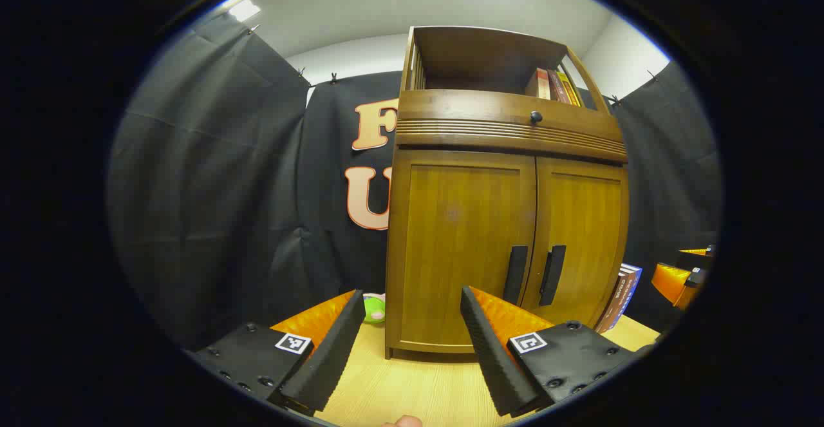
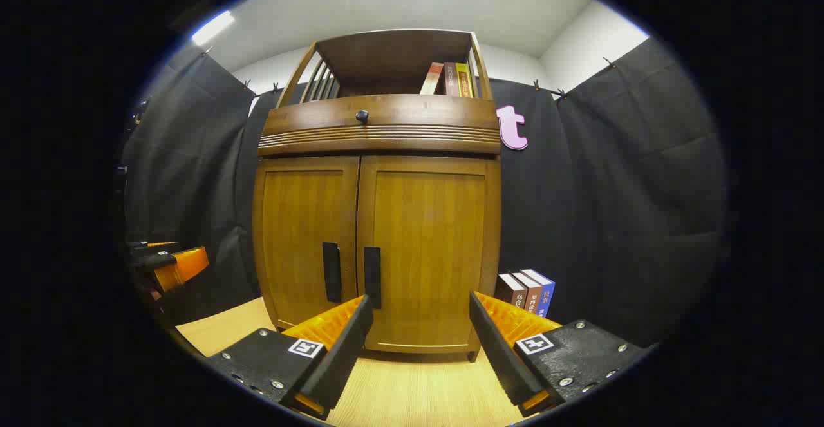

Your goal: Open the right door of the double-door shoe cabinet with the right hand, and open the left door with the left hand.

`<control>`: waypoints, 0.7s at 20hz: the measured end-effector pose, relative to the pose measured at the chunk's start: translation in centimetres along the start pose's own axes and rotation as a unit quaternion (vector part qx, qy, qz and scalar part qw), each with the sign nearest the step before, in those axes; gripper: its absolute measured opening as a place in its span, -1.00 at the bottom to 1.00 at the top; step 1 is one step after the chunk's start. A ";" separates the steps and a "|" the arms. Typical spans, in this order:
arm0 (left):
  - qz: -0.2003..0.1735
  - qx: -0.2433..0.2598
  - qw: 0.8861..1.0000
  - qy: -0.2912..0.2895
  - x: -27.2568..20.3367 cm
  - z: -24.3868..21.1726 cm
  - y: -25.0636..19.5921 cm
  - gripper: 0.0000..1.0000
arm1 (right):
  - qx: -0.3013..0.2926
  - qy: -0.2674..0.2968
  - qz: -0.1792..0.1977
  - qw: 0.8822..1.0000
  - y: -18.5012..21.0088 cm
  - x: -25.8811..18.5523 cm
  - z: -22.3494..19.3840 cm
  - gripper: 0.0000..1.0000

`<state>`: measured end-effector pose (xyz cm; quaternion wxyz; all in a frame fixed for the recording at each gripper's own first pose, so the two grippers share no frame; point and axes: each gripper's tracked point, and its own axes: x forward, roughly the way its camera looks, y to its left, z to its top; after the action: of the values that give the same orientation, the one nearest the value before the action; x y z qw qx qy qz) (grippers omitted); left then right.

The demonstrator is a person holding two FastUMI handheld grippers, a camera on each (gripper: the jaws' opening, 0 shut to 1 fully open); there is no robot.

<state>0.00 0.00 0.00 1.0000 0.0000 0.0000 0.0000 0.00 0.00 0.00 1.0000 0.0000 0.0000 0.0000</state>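
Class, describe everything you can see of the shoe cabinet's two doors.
The left door and right door look like brown wood, each a framed flat panel. Both are shut, meeting at a centre seam. A dark vertical handle sits low beside the seam on each. Nothing touches them; both tongs are open, short of them.

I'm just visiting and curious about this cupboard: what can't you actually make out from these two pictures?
- Inside the cabinet: both doors are shut, hiding it in both gripper views.
- Green object: partly hidden behind the cabinet's corner and the left gripper in the left gripper view.
- Books beside the cabinet: lower ends covered by the right gripper in the right gripper view.
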 end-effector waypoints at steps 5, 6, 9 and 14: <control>-0.001 0.005 1.000 -0.005 -0.5 0.3 -0.6 0.89 | 0.007 0.000 -0.003 1.000 -0.4 -0.6 0.2 1.00; -0.001 0.007 1.000 -0.006 -0.6 0.3 -0.6 0.90 | 0.007 -0.001 -0.001 1.000 -0.4 -0.8 0.3 1.00; -0.002 0.007 1.000 -0.008 -0.9 0.5 -0.8 0.90 | 0.003 -0.005 -0.002 1.000 -0.7 -1.1 0.7 1.00; -0.001 0.008 1.000 -0.009 -1.1 0.2 -1.0 0.91 | 0.009 -0.008 0.001 1.000 -0.7 -0.9 0.9 1.00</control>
<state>-1.06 -1.05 0.22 0.9999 0.0080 -0.0095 -0.0009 -0.91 -0.71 0.91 0.9999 0.0092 -0.0077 0.0010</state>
